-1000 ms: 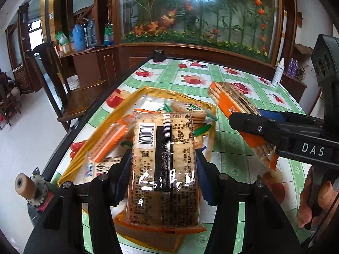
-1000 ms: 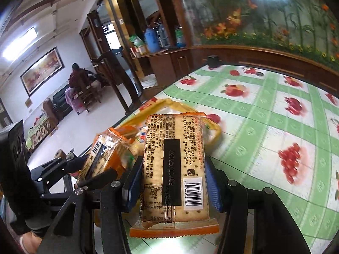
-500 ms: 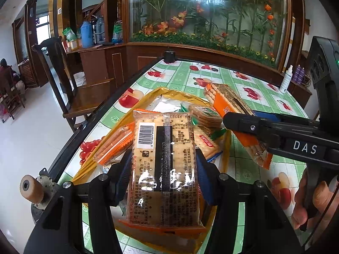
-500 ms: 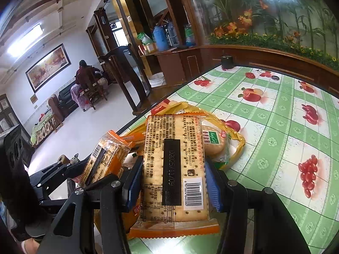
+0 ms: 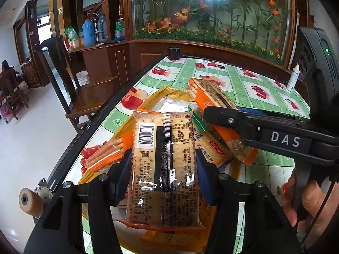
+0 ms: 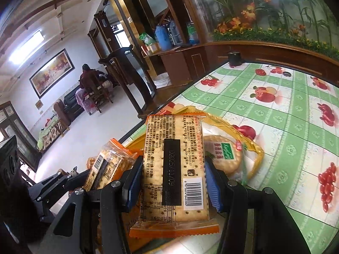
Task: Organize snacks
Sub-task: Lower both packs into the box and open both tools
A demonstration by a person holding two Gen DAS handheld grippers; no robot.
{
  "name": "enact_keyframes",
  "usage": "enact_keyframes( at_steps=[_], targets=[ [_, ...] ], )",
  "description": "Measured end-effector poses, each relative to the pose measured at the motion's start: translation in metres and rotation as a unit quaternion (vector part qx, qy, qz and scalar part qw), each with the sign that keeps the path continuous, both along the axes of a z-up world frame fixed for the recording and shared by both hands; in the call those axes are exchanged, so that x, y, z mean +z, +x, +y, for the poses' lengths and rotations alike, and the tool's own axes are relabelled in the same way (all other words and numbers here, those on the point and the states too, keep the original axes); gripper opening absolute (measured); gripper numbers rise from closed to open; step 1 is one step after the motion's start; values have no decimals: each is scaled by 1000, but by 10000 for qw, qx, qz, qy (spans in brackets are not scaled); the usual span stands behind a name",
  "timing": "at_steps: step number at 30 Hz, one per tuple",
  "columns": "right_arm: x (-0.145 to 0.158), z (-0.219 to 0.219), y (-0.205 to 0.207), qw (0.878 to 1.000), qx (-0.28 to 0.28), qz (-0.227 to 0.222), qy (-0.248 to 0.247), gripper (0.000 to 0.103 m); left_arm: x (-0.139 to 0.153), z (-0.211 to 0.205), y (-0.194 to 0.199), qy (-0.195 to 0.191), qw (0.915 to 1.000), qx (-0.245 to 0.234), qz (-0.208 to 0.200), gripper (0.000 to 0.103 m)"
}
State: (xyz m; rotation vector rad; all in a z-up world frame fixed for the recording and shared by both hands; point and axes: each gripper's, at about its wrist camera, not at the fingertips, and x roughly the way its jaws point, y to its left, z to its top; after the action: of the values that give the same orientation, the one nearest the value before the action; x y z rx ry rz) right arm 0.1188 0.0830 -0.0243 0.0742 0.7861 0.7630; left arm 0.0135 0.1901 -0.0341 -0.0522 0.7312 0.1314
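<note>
My left gripper (image 5: 164,169) is shut on a clear cracker pack (image 5: 165,139) with an orange end seam, held lengthwise over a yellow bag (image 5: 169,91). My right gripper (image 6: 173,182) is shut on a matching cracker pack (image 6: 173,139) above the same yellow bag (image 6: 254,148). In the left wrist view the right gripper's fingers (image 5: 228,120) reach in from the right with their pack (image 5: 211,97) tilted. In the bag lie an orange stick-biscuit pack (image 5: 106,154), a flat cracker pack (image 5: 211,146) and a round cracker pack (image 6: 224,156) with a green label.
The bag sits near the left edge (image 5: 101,114) of a table with a green fruit-print cloth (image 5: 243,89). A wooden chair (image 5: 70,80) stands beside that edge. A small black pot (image 5: 173,53) and a white bottle (image 5: 293,80) stand at the far side.
Both hands have carried their packs further in over the yellow bag, the right one more than the left. Both grips are unchanged.
</note>
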Motion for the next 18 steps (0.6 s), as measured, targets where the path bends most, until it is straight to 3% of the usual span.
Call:
enact_keyframes(
  at_steps=[18],
  targets=[
    [-5, 23, 35, 9996, -5, 26, 288, 55, 1, 4, 12, 169, 9997, 133, 72, 55]
  ],
)
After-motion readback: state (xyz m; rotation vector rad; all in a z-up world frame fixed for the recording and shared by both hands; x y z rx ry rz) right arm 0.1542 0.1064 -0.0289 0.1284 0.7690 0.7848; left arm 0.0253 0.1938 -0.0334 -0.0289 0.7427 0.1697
